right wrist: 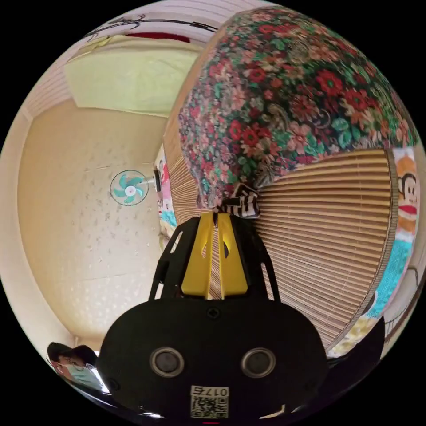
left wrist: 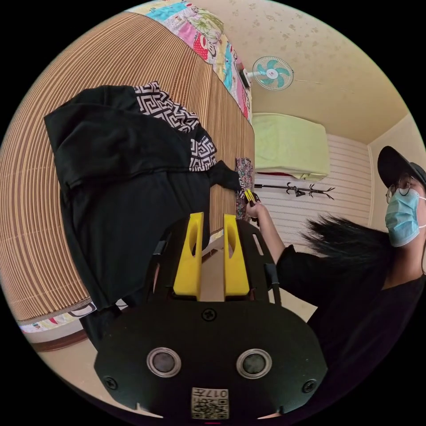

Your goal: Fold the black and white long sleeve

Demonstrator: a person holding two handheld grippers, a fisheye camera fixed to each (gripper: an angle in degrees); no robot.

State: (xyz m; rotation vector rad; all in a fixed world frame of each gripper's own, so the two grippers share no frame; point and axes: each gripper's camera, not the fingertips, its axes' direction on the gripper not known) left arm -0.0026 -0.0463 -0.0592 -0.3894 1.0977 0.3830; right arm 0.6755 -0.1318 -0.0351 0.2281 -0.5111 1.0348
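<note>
The black long sleeve (left wrist: 128, 186), with black-and-white patterned panels (left wrist: 166, 108), lies rumpled on a bamboo mat (left wrist: 53, 222). My left gripper (left wrist: 213, 216) hovers beside its edge, jaws apart with nothing between them. One sleeve stretches out to the mat's edge, where a person's hand holds my right gripper (left wrist: 249, 196). In the right gripper view, my right gripper (right wrist: 217, 215) is shut on the striped black-and-white cuff (right wrist: 243, 203), just over the mat (right wrist: 319, 239).
A floral cloth (right wrist: 288, 88) lies on the mat by the cuff. Colourful patterned bedding (left wrist: 208, 40) borders the mat. The person (left wrist: 368, 284) stands close by. A wall fan (left wrist: 272, 73), a pale green cover (left wrist: 288, 144) and a coat rack (left wrist: 306, 191) lie beyond.
</note>
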